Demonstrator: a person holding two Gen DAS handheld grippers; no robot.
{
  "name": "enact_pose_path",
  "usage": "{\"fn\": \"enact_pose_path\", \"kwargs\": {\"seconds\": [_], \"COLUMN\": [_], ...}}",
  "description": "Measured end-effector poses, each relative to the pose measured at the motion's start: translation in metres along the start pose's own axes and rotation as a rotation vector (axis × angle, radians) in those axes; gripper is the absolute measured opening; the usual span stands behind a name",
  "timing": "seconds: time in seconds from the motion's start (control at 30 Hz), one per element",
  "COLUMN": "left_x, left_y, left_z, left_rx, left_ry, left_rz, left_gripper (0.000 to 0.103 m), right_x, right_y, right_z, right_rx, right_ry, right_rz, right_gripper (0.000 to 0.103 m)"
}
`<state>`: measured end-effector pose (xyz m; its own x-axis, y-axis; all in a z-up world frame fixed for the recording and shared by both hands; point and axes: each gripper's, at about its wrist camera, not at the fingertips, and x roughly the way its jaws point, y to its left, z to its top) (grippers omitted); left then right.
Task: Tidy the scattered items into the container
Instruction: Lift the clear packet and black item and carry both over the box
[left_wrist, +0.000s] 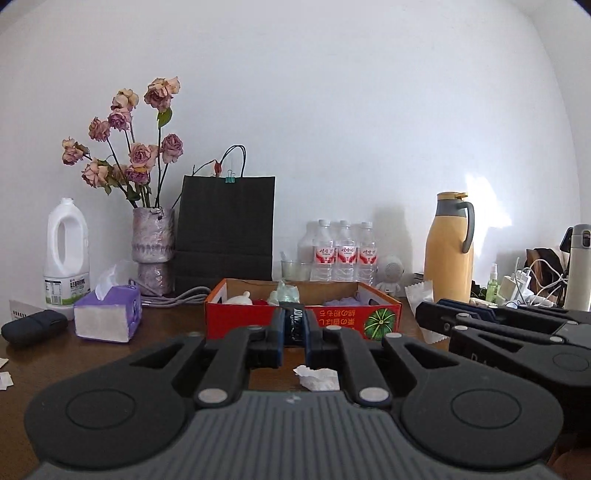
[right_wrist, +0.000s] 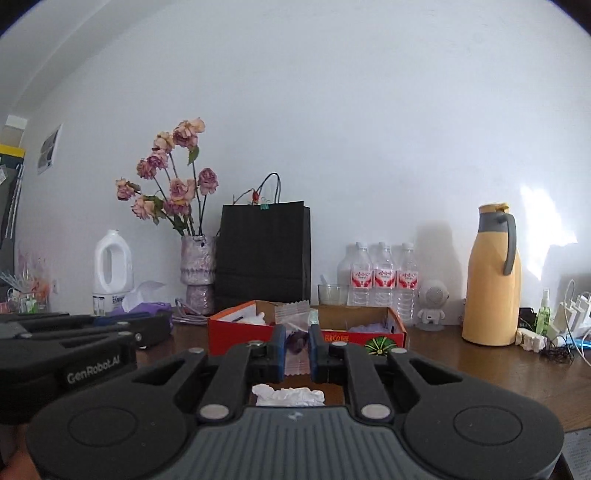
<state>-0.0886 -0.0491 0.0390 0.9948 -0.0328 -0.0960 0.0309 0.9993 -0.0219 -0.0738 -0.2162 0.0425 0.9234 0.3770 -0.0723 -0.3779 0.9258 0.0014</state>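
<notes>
Red cardboard box (left_wrist: 258, 323) mid-counter (left_wrist: 55, 354), holding white, green and purple bits. Left gripper (left_wrist: 294, 328) jaws pinching a dark printed packet (left_wrist: 294, 325) just before the box. Right gripper (right_wrist: 297, 345) jaws pinching a clear snack sachet (right_wrist: 293, 314). Crumpled white tissue (right_wrist: 288, 396) on counter beneath. Purple tissue pack (left_wrist: 109, 317) left, yellow thermos jug (right_wrist: 493, 280) right.

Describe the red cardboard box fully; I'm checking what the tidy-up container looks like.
The red cardboard box is a shallow open tray, brown inside, with white lettering and a green pumpkin picture on its front. It sits flat on the dark wooden table, before the black paper bag. White, red and purple items lie inside; what they are is unclear.
</notes>
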Motion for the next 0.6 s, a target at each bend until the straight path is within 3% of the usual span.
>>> {"fn": "enact_pose_path", "kwargs": {"seconds": [0.33,0.47,0.53,0.6], "left_x": [0.031,0.073,0.101,0.134], "left_y": [0.007,0.006,0.008,0.009], "left_z": [0.006,0.048,0.081,0.120], "left_rx": [-0.024,-0.038,-0.047,-0.046], "left_ry": [0.018,-0.054,-0.106,-0.108], "left_rz": [0.006,-0.006,-0.019,-0.049], "left_gripper": [0.011,0.011,0.011,0.011], "right_x": [0.020,0.048,0.069,0.090], "right_y": [-0.016,-0.035,-0.046,-0.063], "right_z": [-0.002,0.028,0.055,0.092], "right_rx": [0.059,0.097,0.086,0.101], "right_ry": [0.000,-0.058,-0.112,-0.170], "right_rz": [-0.051,-0.070,-0.091,-0.094], "right_gripper": [0.011,0.011,0.011,0.011]}}
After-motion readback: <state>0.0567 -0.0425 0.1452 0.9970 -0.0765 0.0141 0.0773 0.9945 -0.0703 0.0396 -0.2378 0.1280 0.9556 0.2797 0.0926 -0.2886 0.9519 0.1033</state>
